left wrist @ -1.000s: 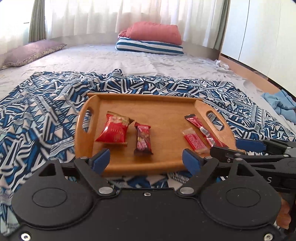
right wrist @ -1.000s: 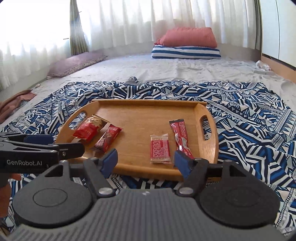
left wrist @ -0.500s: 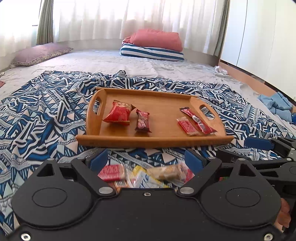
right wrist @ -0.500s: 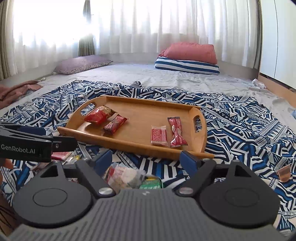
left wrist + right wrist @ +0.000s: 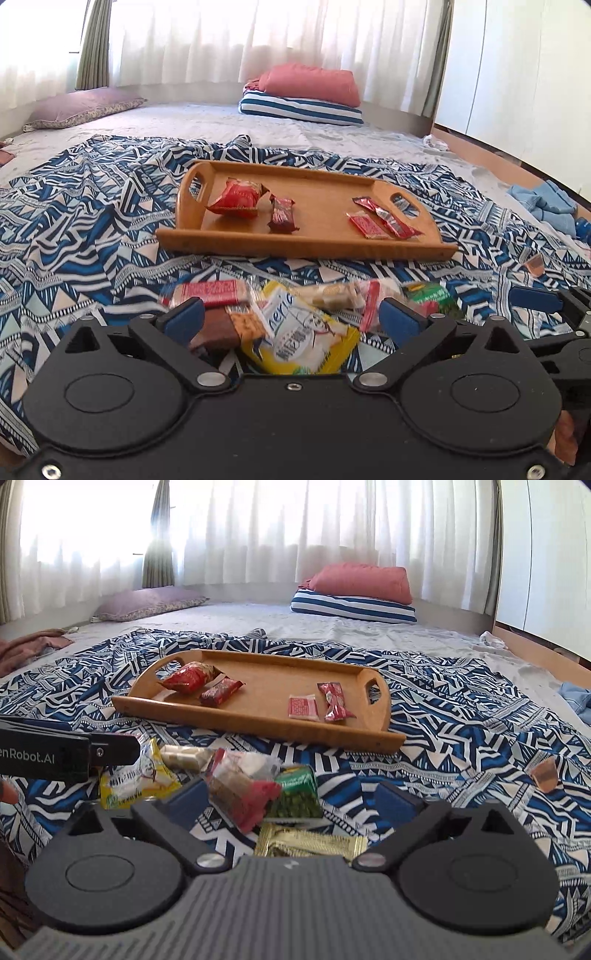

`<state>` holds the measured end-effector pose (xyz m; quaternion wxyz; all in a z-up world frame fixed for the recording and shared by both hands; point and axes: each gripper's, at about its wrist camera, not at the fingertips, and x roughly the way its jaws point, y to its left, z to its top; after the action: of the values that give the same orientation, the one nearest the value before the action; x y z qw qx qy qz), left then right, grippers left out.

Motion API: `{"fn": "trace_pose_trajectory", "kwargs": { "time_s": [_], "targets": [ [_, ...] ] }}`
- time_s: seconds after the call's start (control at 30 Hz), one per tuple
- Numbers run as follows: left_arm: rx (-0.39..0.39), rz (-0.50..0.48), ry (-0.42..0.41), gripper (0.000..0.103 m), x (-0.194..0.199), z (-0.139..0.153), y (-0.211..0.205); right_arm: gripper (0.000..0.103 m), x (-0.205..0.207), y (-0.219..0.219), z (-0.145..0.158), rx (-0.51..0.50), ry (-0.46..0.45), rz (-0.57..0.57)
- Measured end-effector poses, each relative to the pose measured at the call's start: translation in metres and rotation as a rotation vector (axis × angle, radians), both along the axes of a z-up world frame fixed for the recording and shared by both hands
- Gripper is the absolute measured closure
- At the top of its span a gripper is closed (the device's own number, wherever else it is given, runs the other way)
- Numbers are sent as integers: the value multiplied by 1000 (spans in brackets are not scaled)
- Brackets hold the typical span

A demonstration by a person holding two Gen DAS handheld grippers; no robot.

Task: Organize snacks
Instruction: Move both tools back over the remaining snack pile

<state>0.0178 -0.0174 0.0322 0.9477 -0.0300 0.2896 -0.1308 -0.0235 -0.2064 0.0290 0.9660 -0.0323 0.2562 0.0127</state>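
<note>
Looking along the left gripper, I see its blue fingers spread wide and still opening, with a heap of loose snacks lying on the patterned blanket between and just beyond them; neither pad presses on anything. In that heap a yellow packet sits at the lower centre of the frame, a brown bar lies against the left finger, a red-and-white wafer pack lies just above it, and a green packet shows at the right.

Above the heap, in the middle of the frame, the wooden tray rests on the blanket. It holds a red pouch and a dark red bar toward its left end, and a small red square pack beside a long red stick pack toward its right end.

From my right gripper, the fingers are likewise opening wide and grip nothing. Between them lie a clear wrapper with red ends, the green packet and a gold wrapper at the lower centre. The yellow packet lies at the left, partly under the left gripper's black arm. The tray sits above, in the middle of the frame, apart from the heap.

Pillows lie at the far end of the bed.
</note>
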Motion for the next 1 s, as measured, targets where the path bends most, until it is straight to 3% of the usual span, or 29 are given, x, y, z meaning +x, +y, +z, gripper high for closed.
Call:
{"fn": "trace_pose_trajectory", "kwargs": {
  "time_s": [0.47,1.0],
  "targets": [
    [66,23,27,1,-5,-26,0,0,-3,1,-27,-24,36,-63],
    [21,11,76,1,7,-36,-14,0,0,-1,-39,-62,51,-92]
  ]
}}
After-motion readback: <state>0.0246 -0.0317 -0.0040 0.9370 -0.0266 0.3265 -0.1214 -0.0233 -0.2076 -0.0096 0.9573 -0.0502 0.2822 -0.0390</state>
